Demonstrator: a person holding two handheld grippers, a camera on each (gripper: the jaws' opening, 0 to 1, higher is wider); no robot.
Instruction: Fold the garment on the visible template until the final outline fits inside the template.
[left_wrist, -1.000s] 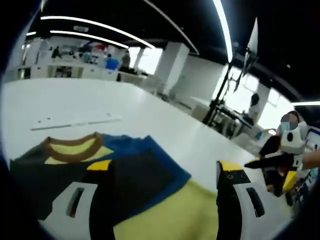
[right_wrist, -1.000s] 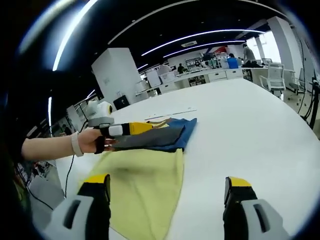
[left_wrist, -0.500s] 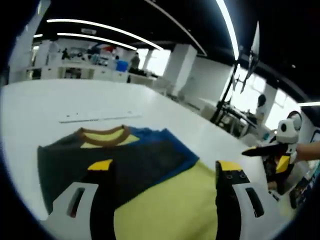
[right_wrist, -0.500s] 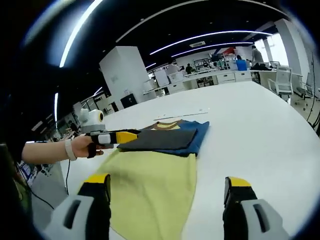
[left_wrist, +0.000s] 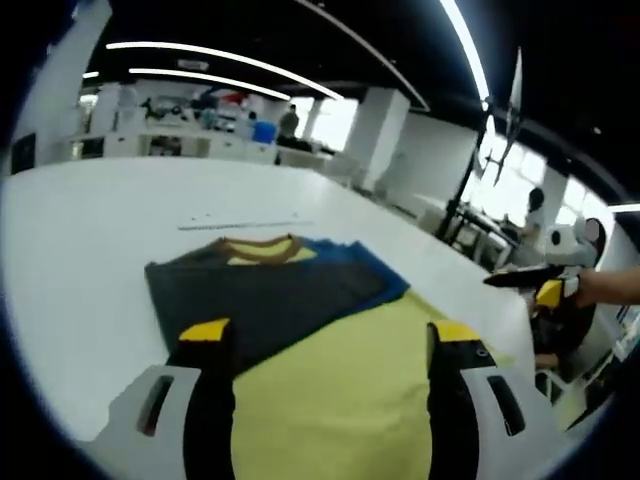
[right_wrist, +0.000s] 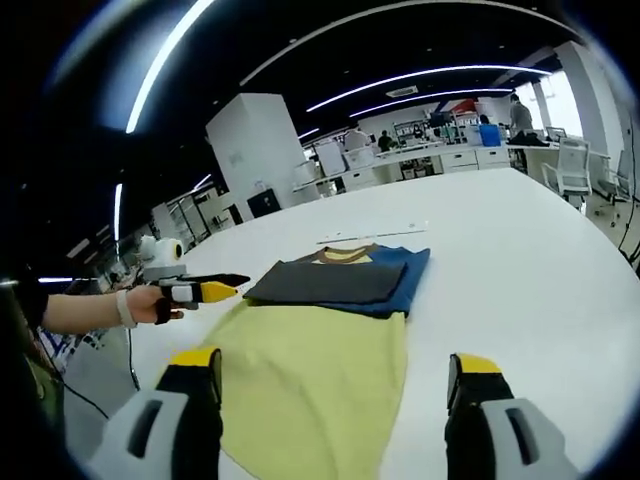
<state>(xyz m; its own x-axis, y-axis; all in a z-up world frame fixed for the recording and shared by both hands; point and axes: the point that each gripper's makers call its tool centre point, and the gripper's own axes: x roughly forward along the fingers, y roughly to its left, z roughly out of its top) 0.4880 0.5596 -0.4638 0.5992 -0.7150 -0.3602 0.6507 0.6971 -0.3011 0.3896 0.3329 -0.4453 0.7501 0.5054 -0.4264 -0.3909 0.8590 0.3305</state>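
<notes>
The garment (right_wrist: 330, 340), thin, limp cloth that looks light and prone to sag, lies partly folded on the white surface (right_wrist: 520, 260) with both tongs (left_wrist: 325, 345) (right_wrist: 330, 375) released and empty; its yellow hem corners seem the likeliest grip.

Folded garment (right_wrist: 340, 285) flat beside yellow template (right_wrist: 310, 385).

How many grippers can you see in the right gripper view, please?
2. The right gripper rises from the bottom of that view, jaws apart over the yellow template. The left gripper sits at the left, held in a hand, beside the folded garment.
</notes>
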